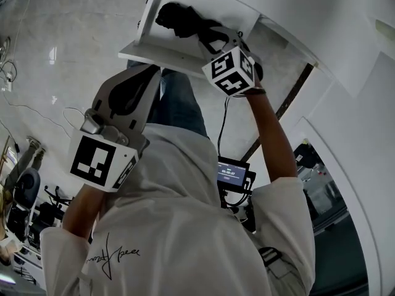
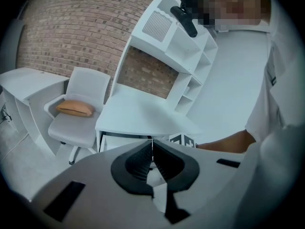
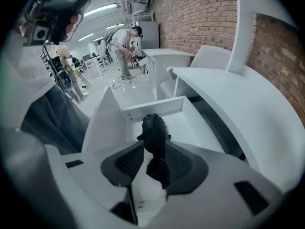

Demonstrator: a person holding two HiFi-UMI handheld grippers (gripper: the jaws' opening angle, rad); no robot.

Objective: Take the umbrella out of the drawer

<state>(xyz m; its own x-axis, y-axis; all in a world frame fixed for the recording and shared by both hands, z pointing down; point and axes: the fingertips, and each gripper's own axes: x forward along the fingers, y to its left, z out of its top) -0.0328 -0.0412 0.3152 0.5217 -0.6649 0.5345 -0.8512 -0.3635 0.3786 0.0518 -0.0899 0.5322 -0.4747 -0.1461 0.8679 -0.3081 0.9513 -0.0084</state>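
A folded black umbrella (image 1: 179, 18) lies in an open white drawer (image 1: 165, 57) under the desk. My right gripper (image 1: 213, 39) reaches down into the drawer at the umbrella's near end. In the right gripper view the umbrella (image 3: 153, 132) lies lengthwise between the jaws of the right gripper (image 3: 155, 159), which stand apart around it; the pads do not clearly press on it. The drawer's side wall (image 3: 102, 123) rises at the left. My left gripper (image 1: 148, 73) hangs outside the drawer, near its front left corner. In its own view the left gripper (image 2: 152, 151) is shut with nothing in it.
The white desk top (image 2: 138, 113) spreads over the drawer, with white shelves (image 2: 190, 56) against a brick wall. A white chair (image 2: 81, 123) carrying an orange cushion (image 2: 75, 108) stands at the left. A person (image 3: 125, 44) works far off across the room.
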